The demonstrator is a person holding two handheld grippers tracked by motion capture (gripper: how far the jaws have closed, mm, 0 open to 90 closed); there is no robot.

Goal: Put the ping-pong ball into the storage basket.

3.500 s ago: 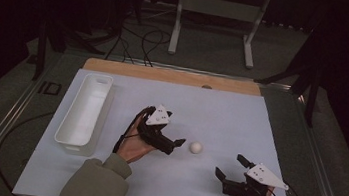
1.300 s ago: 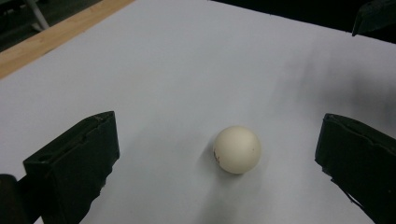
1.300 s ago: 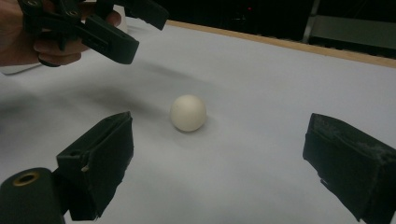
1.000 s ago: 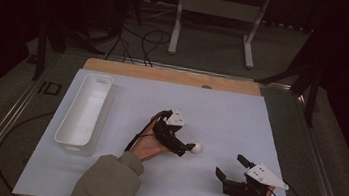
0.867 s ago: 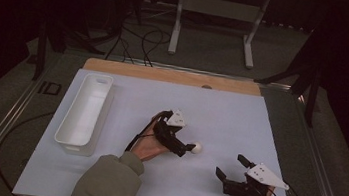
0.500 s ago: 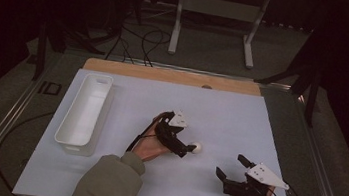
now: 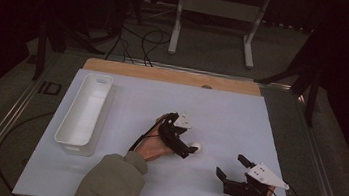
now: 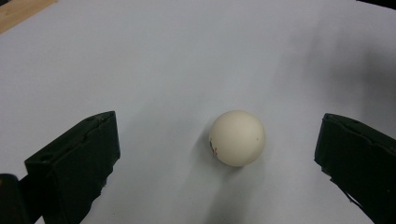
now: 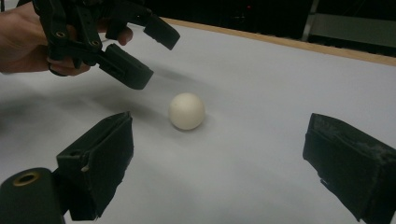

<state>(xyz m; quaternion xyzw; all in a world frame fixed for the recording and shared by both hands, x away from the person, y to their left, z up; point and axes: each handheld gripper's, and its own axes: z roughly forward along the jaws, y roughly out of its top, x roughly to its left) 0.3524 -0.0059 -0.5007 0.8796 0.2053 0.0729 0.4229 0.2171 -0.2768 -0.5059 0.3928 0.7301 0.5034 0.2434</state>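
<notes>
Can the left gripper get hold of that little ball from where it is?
Probably yes. The left gripper is open right at the ball, which sits on the bare mat between its jaws with nothing in the way.

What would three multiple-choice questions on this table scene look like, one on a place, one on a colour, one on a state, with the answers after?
1. Where is the white tray?
A. at the mat's left side
B. under the right tongs
C. on the wooden strip

2. What colour is the small ball?
A. orange
B. off-white
C. blue

3. How do the left tongs stand toward the ball?
A. shut on it
B. open, ball between the jaws, untouched
C. shut beside it

Answers: 1 A, the high view shows the tray along the left of the white mat. 2 B, both gripper views show it cream-white. 3 B, the left gripper view shows a gap on each side of the ball.
</notes>
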